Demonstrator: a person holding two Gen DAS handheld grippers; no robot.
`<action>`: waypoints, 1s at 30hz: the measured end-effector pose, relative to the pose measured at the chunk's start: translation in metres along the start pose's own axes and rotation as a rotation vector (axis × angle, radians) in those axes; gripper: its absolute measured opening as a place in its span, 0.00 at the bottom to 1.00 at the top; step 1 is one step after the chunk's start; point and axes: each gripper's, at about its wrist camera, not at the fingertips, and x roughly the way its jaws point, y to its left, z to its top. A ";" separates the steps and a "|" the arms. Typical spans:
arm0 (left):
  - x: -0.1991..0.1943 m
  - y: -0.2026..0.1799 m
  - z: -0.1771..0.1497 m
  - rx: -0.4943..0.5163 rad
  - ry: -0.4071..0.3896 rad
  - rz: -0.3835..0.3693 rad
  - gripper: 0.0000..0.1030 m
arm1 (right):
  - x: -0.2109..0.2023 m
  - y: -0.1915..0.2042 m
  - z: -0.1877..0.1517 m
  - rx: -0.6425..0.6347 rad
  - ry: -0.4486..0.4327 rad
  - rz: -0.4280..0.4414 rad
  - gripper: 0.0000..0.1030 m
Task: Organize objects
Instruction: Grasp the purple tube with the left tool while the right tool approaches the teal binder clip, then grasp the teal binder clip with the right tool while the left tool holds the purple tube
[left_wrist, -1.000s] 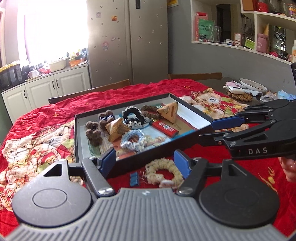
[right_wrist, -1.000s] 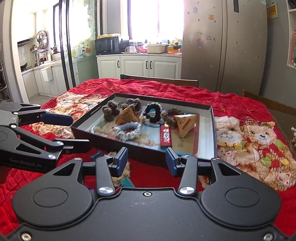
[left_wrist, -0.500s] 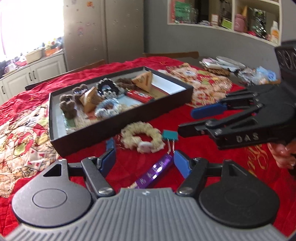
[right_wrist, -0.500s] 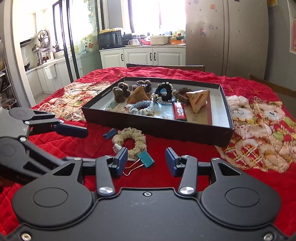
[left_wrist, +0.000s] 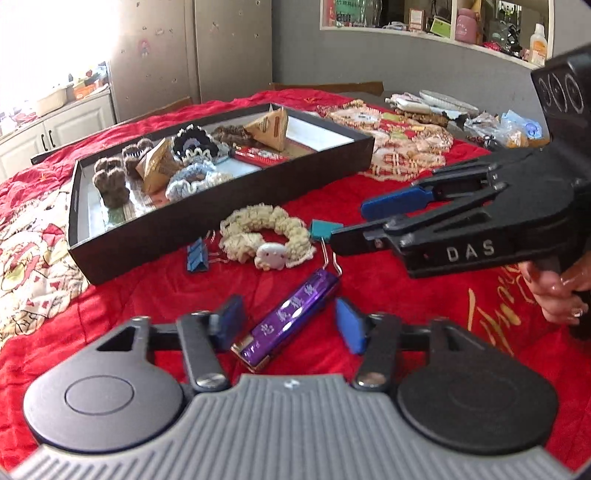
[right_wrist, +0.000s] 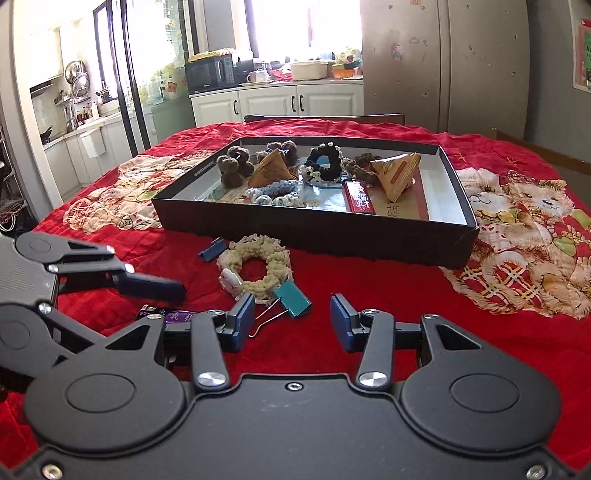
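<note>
Between the left gripper (left_wrist: 290, 325) fingers, seemingly untouched: glossy purple bar (left_wrist: 286, 319).

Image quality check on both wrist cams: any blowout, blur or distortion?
Left wrist: window blown out top left, strong fisheye bend, right gripper soft, purple box sharp. Right wrist: windows overexposed, tray and teal clip crisp, edges curved.

Red quilt (right_wrist: 369, 295) carries black tray (right_wrist: 332, 240), cream scrunchie (right_wrist: 258, 266), binder clips, purple box (left_wrist: 291, 317).
</note>
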 end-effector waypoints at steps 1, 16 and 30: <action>0.000 0.000 -0.001 -0.002 -0.006 0.002 0.54 | 0.001 0.000 0.000 0.001 0.002 -0.001 0.42; -0.004 0.009 -0.005 -0.074 -0.035 0.040 0.27 | 0.021 0.008 -0.002 -0.007 0.029 -0.022 0.42; -0.008 0.011 -0.007 -0.124 -0.045 0.064 0.23 | 0.027 0.014 -0.004 -0.059 0.025 -0.051 0.29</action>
